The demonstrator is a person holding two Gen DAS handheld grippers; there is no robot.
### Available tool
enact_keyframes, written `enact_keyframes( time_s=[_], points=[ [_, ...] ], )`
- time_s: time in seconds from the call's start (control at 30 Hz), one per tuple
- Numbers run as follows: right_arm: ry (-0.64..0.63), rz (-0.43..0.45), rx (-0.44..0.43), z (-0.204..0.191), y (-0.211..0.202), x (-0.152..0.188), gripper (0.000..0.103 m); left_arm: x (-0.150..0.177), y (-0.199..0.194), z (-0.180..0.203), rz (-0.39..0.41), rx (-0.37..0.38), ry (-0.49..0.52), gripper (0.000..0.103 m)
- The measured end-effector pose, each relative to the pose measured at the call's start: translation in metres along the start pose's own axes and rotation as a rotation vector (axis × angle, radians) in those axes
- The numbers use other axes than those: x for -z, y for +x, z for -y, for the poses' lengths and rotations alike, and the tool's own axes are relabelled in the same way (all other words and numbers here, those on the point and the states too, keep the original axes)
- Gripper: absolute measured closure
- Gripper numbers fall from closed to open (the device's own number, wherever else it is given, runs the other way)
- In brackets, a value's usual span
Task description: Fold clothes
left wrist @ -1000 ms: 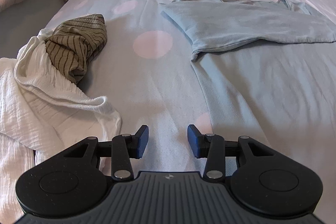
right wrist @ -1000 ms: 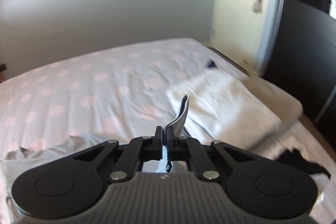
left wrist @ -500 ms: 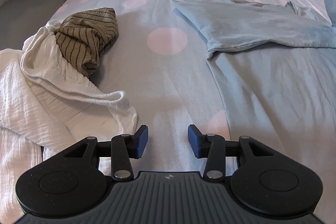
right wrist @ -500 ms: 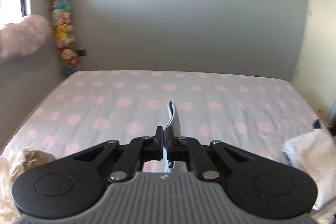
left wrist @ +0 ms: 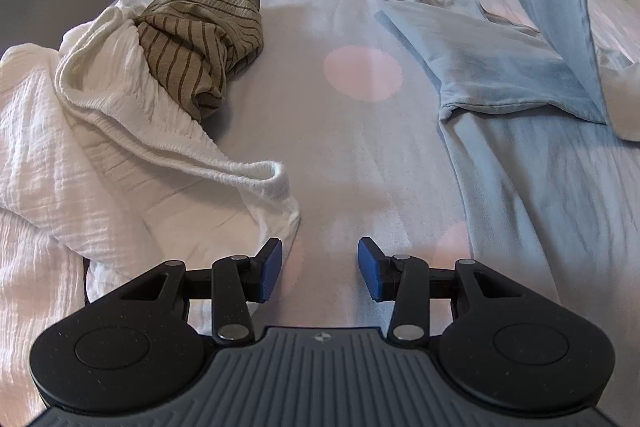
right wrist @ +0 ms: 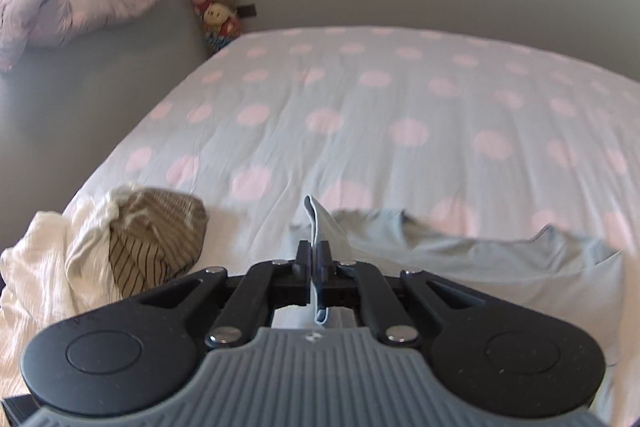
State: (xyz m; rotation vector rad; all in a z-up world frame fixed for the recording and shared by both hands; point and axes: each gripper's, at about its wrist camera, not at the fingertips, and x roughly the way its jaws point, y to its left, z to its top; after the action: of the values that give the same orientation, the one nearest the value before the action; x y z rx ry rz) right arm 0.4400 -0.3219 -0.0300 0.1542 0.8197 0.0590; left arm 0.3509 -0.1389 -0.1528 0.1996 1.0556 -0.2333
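White crinkled cloth (left wrist: 80, 147) lies heaped at the left edge of the bed (left wrist: 320, 107), with a brown striped garment (left wrist: 200, 39) bunched on top of it. The left gripper (left wrist: 319, 269) hovers above the dotted sheet, its fingers spread apart and empty. To the right, the light blue shirt (left wrist: 500, 67) lies on the bed, one edge lifted: the right gripper (right wrist: 315, 263) has its fingers clamped on that fabric.

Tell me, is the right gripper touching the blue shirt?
Touching. The right wrist view shows the right gripper with its jaws shut on a fold of the blue shirt, the cloth sticking up between them.
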Motion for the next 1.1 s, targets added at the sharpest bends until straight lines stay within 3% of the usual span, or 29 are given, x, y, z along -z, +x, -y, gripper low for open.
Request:
enact_keyframes(
  time_s=[0.37,0.63,0.87,1.1],
  points=[
    [0.027,-0.122,-0.094,-0.006,0.079,0.035,0.099,-0.003,0.01,-0.013,0.003,0.015,-0.045,0.062],
    [0.037,-0.12,-0.137,0.013,0.069,0.034,0.085,-0.006,0.014,-0.019,0.022,0.027,-0.104,0.062],
    [0.062,-0.084,-0.073,0.079,0.022,0.036,0.085,-0.004,0.009,-0.02,0.041,0.045,-0.143,0.062],
    [0.112,-0.031,0.079,0.184,-0.028,0.034,0.083,-0.007,0.012,-0.007,0.058,0.002,-0.117,0.062]
  ],
)
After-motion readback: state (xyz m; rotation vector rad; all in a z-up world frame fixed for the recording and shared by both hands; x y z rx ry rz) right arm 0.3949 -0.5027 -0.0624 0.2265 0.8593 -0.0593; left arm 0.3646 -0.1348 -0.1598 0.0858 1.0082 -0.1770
